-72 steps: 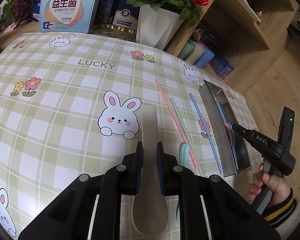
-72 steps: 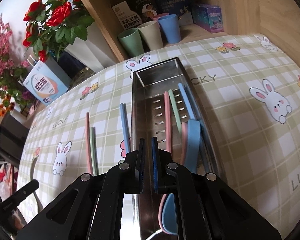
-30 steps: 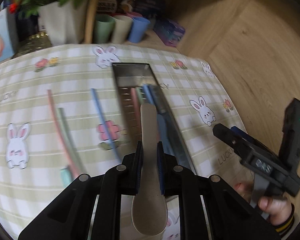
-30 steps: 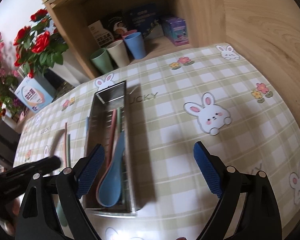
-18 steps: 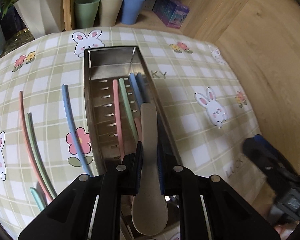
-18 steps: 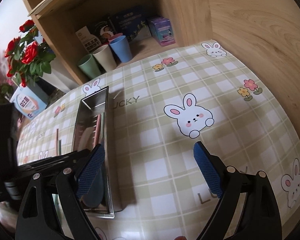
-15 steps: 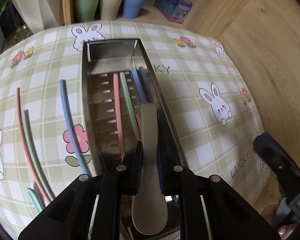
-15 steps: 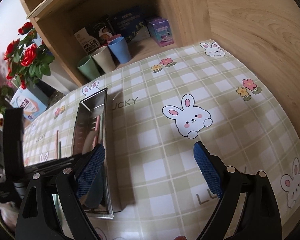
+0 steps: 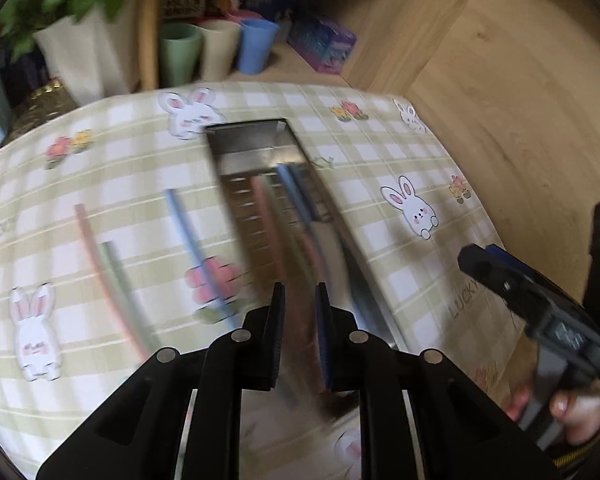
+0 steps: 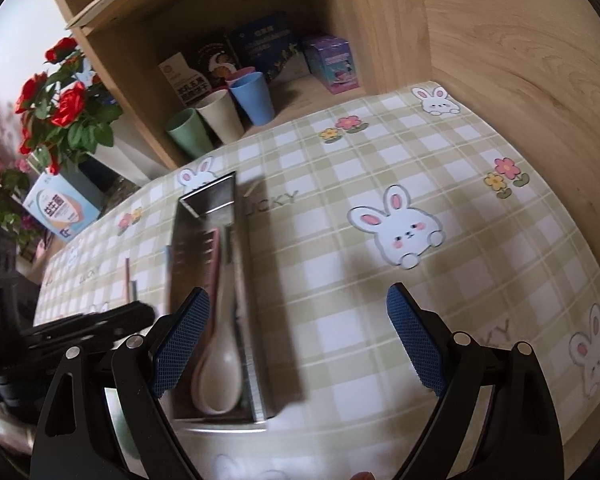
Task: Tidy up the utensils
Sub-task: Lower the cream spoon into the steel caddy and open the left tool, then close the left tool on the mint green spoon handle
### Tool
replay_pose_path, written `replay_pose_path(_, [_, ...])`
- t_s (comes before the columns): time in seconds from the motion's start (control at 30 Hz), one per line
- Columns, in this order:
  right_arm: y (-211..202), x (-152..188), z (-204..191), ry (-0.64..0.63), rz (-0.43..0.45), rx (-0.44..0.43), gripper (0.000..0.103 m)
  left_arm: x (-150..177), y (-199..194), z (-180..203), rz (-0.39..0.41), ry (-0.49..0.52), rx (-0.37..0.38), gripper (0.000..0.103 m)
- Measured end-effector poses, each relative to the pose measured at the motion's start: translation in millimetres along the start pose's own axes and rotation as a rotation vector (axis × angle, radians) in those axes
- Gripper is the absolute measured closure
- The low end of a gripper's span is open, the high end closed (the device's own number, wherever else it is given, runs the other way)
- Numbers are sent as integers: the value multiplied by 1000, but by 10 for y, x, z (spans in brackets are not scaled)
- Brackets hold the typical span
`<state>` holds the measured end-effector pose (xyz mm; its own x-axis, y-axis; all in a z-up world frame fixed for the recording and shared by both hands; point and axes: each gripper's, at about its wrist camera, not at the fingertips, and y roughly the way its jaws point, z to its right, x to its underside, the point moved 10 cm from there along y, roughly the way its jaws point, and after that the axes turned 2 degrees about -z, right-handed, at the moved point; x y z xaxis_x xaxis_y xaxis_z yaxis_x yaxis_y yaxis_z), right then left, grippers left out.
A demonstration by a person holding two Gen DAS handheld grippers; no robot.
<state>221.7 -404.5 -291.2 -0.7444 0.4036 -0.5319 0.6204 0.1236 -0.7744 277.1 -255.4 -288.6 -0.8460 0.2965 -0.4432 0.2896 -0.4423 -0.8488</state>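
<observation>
A beige spoon lies in the steel tray, bowl at the near end, on top of pink utensils. My left gripper hovers over the tray's near end, jaws only slightly apart and nothing between them; this view is motion-blurred. Pink and blue sticks lie inside the tray. On the cloth left of it lie a blue stick, a pink one and a green one. My right gripper stands wide open and empty over the cloth, right of the tray.
A wooden shelf at the back holds green, beige and blue cups and boxes. A white vase with red flowers and a carton stand back left. A wooden wall bounds the table on the right. A hand holds the right gripper.
The beige spoon has left my left gripper and now lies in the tray. The left gripper has shifted over the tray. The right gripper stays wide open in place.
</observation>
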Motion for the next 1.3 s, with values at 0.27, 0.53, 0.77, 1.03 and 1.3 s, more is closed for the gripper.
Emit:
replay_pose_path(0.27, [96,347,-631,-31,-7,-51,15,604,-489,-777,16,-43,-54,88])
replay_pose_path(0.53, [117,684,-954,-99,-27,11,15,1095,-288,-897,-41,-109,-32,80])
replay_pose_path(0.77, [92,776,-967,-109,-40,22,15,1307,-96,-889,-95,-123,-43,80])
replay_pose_path(1.03, [147,847,-997,-117,-58,20,15,1317,-89,-888,-80,-123,-57,80])
replay_pose_path(1.3, [202,895,-1010,-116,-79,21,15,1330,-103,-898,-75,-132,-54,78])
